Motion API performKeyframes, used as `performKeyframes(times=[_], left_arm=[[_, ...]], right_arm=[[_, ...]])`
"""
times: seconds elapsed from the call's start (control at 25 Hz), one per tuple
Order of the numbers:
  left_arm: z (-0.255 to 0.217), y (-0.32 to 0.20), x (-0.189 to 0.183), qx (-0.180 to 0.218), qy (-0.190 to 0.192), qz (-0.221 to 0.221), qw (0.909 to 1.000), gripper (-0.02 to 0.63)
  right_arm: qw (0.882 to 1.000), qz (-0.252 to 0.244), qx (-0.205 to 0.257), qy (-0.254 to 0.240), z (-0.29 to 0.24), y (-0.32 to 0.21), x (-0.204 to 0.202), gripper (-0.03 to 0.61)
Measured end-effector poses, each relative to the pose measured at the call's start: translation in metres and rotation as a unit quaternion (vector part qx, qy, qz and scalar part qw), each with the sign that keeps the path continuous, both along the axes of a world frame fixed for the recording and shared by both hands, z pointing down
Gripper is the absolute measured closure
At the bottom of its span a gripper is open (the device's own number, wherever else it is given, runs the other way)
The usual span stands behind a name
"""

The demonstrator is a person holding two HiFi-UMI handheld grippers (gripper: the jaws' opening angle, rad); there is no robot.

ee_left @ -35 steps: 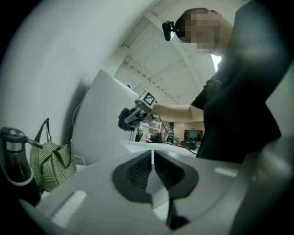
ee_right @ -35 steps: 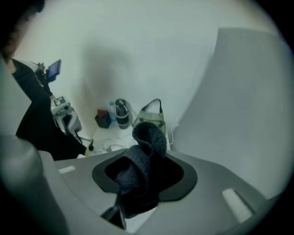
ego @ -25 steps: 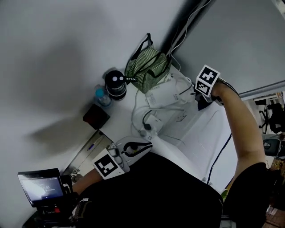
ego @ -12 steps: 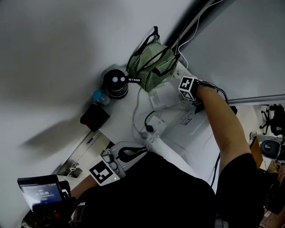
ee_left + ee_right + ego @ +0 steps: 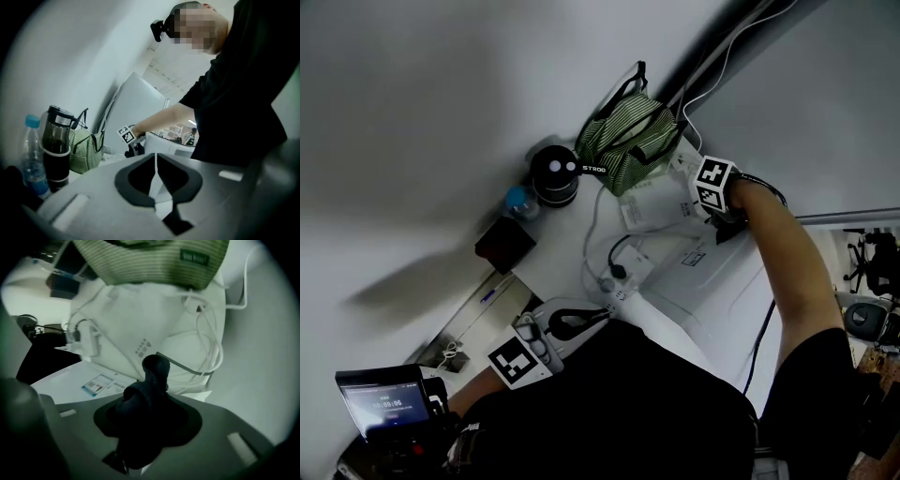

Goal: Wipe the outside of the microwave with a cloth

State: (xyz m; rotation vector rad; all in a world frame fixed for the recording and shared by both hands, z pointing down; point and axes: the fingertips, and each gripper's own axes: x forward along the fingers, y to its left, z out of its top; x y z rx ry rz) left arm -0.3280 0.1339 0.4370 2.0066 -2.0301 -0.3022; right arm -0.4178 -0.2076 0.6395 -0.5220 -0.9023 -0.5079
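The white microwave (image 5: 727,281) stands at the right of the counter, its top with a printed label (image 5: 97,384) showing in the right gripper view. My right gripper (image 5: 722,216) hovers at the microwave's far top edge, shut on a bunched dark cloth (image 5: 147,390) that fills its jaws. My left gripper (image 5: 602,317) is held low near my body, off the microwave, with its jaws shut and nothing between them (image 5: 155,161). From there I see the right gripper's marker cube (image 5: 126,135) over the microwave.
A green striped bag (image 5: 628,141) sits just behind the microwave on white bags and looped cables (image 5: 201,333). A black blender cup (image 5: 555,176), a water bottle (image 5: 517,200), a dark box (image 5: 503,246) and a power strip (image 5: 619,272) crowd the counter's left. A lit screen (image 5: 380,398) is at bottom left.
My right gripper, still holding the cloth, has moved left along the microwave's far top edge, closer to the green bag. The left gripper has hardly shifted.
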Motion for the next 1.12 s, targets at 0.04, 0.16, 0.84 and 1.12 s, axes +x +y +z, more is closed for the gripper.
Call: performKeyframes(times=[0.04, 0.16, 0.84, 1.12], left_arm=[[-0.003, -0.002, 0.002, 0.004, -0.003, 0.006, 1.0, 0.598], [-0.016, -0.011, 0.012, 0.016, -0.015, 0.027, 0.9994, 0.598], [-0.013, 0.022, 0.004, 0.013, -0.023, -0.019, 0.9995, 0.601], [-0.011, 0.027, 0.006, 0.017, -0.021, -0.023, 0.9994, 0.603]], right_arm=[[1.0, 0.001, -0.026, -0.009, -0.025, 0.008, -0.004, 0.416], [0.995, 0.005, -0.092, -0.047, -0.106, 0.035, -0.004, 0.416], [0.997, -0.048, 0.01, 0.061, 0.024, 0.05, 0.043, 0.421], [0.997, -0.066, 0.001, 0.039, 0.028, 0.057, 0.041, 0.422]])
